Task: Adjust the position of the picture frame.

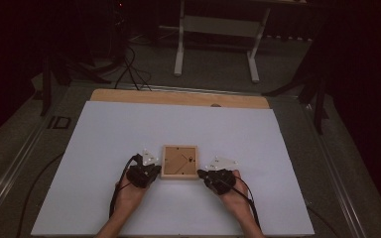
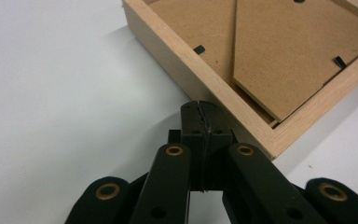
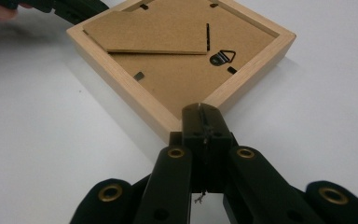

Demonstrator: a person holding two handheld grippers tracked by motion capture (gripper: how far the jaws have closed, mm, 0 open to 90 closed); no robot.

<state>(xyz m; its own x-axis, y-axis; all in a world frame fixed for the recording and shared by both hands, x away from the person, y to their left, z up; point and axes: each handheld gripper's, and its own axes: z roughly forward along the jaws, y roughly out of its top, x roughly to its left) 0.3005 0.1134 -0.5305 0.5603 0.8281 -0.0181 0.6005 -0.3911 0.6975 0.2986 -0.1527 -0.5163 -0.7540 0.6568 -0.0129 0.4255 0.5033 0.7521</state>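
A small square wooden picture frame (image 1: 179, 161) lies face down on the white table top (image 1: 129, 129), its brown backing board and folded stand facing up. My left gripper (image 1: 151, 171) sits at the frame's near left corner, its jaws pressed together with nothing between them; in the left gripper view the tips (image 2: 199, 106) touch the frame's (image 2: 177, 51) wooden side. My right gripper (image 1: 203, 174) is at the near right corner, also shut and empty; in the right gripper view its tips (image 3: 200, 111) rest against the corner of the frame (image 3: 121, 77). A metal hanger (image 3: 222, 58) sits on the backing.
The white board lies on a wooden table with a strip of bare wood (image 1: 178, 97) at the far edge. A white table stand (image 1: 218, 34) stands on the dark floor beyond. Cables (image 1: 131, 69) trail on the floor at the far left.
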